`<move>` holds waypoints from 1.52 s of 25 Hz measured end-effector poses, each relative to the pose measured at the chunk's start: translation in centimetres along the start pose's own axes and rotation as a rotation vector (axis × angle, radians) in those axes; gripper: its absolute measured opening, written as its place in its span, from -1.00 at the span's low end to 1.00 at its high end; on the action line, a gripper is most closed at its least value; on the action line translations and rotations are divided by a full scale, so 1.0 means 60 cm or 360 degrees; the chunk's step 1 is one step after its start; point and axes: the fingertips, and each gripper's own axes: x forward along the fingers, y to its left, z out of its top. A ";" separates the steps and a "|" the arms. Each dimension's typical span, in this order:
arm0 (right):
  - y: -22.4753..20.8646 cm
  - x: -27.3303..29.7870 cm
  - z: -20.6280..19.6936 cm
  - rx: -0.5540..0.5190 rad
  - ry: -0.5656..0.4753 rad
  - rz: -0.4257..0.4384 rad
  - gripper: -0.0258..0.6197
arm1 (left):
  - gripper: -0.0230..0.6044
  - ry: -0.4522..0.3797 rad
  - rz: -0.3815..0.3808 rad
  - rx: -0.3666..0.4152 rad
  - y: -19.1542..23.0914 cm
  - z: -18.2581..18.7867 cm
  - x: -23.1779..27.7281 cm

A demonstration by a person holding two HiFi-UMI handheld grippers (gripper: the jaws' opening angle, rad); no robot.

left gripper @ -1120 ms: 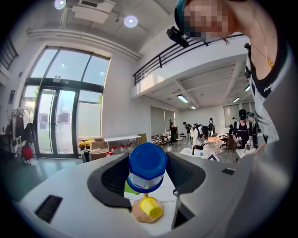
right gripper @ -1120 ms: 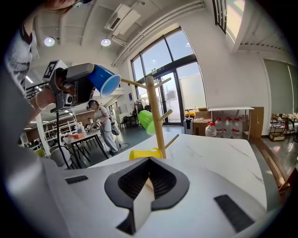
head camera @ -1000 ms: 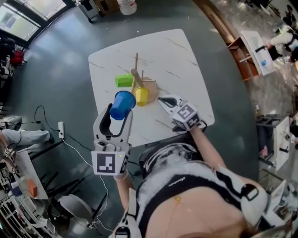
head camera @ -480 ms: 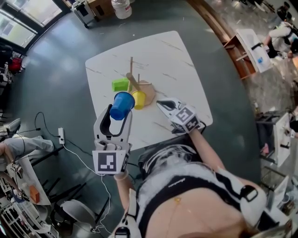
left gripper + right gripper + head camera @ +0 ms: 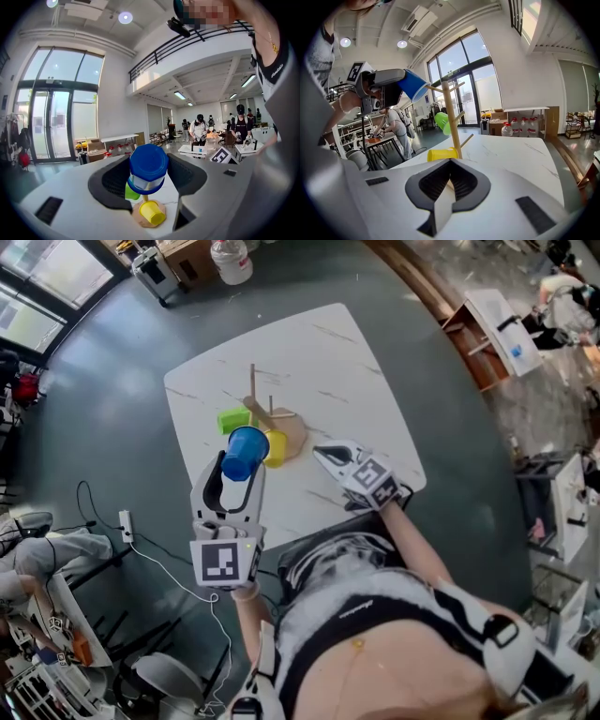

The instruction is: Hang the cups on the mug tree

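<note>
Overhead, the head view flattens the mug tree [image 5: 254, 390] on the white tabletop [image 5: 347, 371], so cup heights are lost. The right gripper view shows the tree side-on. There the green cup [image 5: 442, 121] hangs on a peg partway up the pole, while the yellow cup [image 5: 439, 154] sits low against the pole. Whether the yellow cup rests on the tree's base or on a low peg cannot be told.

The left gripper [image 5: 148, 174] has its jaws clamped on the blue cup [image 5: 148, 161]. In its own view the cup's bottom faces the camera and covers most of the tree. The side-on view places that cup level with the tree's top, its mouth just beside an upper peg's tip.

The right gripper [image 5: 450, 176] is near the tree, jaws pressed together with nothing between them.

Counted: three cups, one tree, two grippers.
</note>
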 end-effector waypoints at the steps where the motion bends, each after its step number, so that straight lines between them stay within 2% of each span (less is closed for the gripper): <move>1: -0.002 -0.001 -0.001 0.0003 -0.0002 -0.0005 -0.91 | -0.11 0.0022 -0.0003 0.0004 0.000 -0.003 0.003; 10: -0.017 -0.013 0.003 0.0026 -0.0010 -0.0066 -0.91 | -0.11 0.0029 -0.0006 -0.0015 0.006 -0.009 0.022; 18: -0.025 -0.015 0.005 0.0033 -0.0006 -0.0079 -0.91 | -0.11 -0.0018 -0.0019 -0.0034 0.005 -0.012 0.036; 26: -0.027 -0.011 0.004 0.0050 -0.0005 -0.0083 -0.91 | -0.11 0.0023 0.0019 -0.0028 0.008 -0.033 0.044; 31: -0.026 -0.012 0.001 0.0049 0.0000 -0.0080 -0.91 | -0.11 0.0039 0.0023 0.0028 0.006 -0.043 0.048; 38: -0.031 -0.013 0.002 0.0058 -0.0006 -0.0081 -0.91 | -0.11 0.0069 0.0030 0.0007 0.003 -0.065 0.053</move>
